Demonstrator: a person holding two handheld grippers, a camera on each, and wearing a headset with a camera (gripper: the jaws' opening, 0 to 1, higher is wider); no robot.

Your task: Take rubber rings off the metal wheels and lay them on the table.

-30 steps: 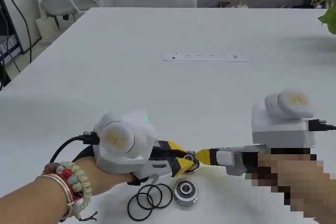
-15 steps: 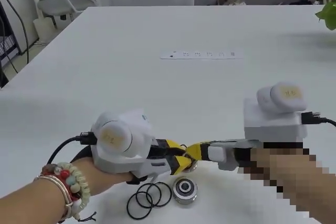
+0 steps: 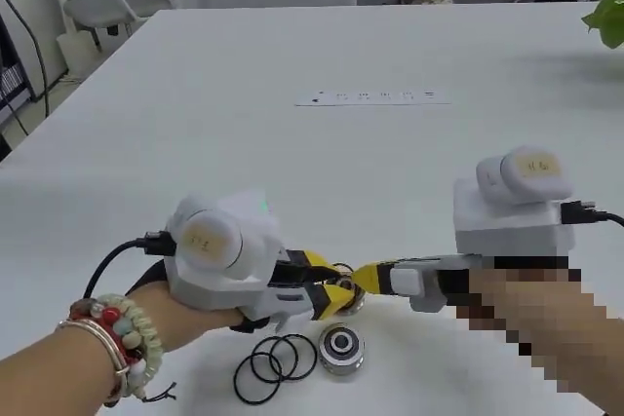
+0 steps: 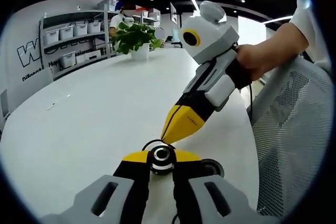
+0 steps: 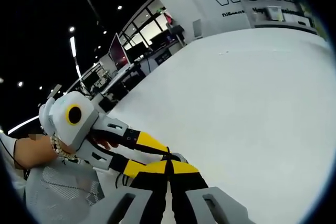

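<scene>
We see the left gripper (image 3: 330,291) closed on a metal wheel (image 4: 161,157), one jaw on each side of its rim, with the hub face turned back towards this gripper's camera. The right gripper (image 4: 173,127) meets it from the opposite side, almost in one line with it. Its jaws are pressed narrow and its tip touches the thin rubber ring (image 4: 148,144) at the far edge of the wheel. We cannot tell if the ring is really between the jaws. In our judgement, the ring must be pulled away from the wheel towards the right gripper's side.

Just below on the white table (image 3: 292,163) lie three loose rings (image 3: 275,364) beside a second wheel (image 3: 341,347). A power strip (image 3: 375,96) lies well apart.
</scene>
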